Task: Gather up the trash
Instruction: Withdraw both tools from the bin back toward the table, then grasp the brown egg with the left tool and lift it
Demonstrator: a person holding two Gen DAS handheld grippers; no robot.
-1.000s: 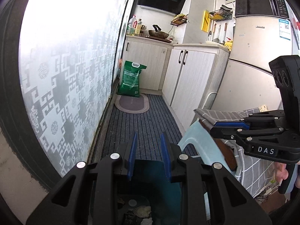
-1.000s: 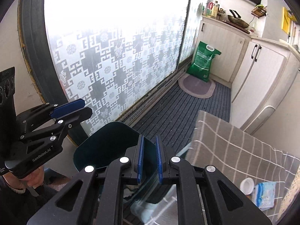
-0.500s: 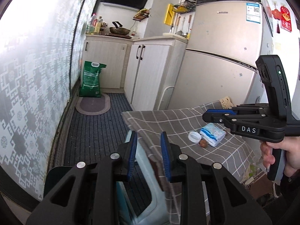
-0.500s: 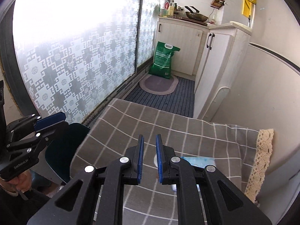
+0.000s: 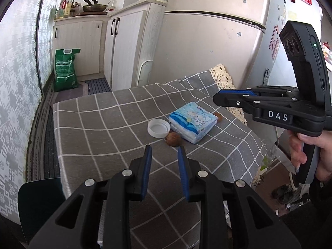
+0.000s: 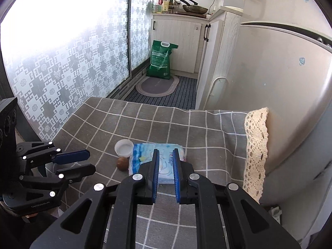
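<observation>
Trash on the grey checked tablecloth (image 5: 99, 137) is seen as three small items clustered toward the far right corner of the tabletop, near the cream lace trim (image 6: 256, 145): a white round plastic bottle cap (image 5: 158, 128), a brown wrinkled fruit pit (image 5: 173, 140) touching the cap's near side, and a second brown scrap (image 5: 218, 116), half hidden behind a blue-and-white printed tissue pack (image 5: 193, 124). Whether the pack counts as trash cannot be told.

Left gripper (image 5: 164, 157) is held above the near part of the tabletop, jaws narrowly parted, nothing between them. Right gripper (image 6: 165, 161) is held over the tissue pack, jaws set to a slimmer gap, also empty. Neither is in contact with any item. Collection is judged not yet begun.

Risks noted:
- Both jaw gaps look narrower than the cap; if not widened first, the cap is likely pushed away rather than gripped.
- The pit is round and may roll off the edge if nudged.
- Cloth may be pinched along with a flat item, dragging the cluster.
- The two grippers are converging on one small cluster; collision is possible.

A dark teal bin (image 5: 39, 203) is seen beside the near left corner.
</observation>
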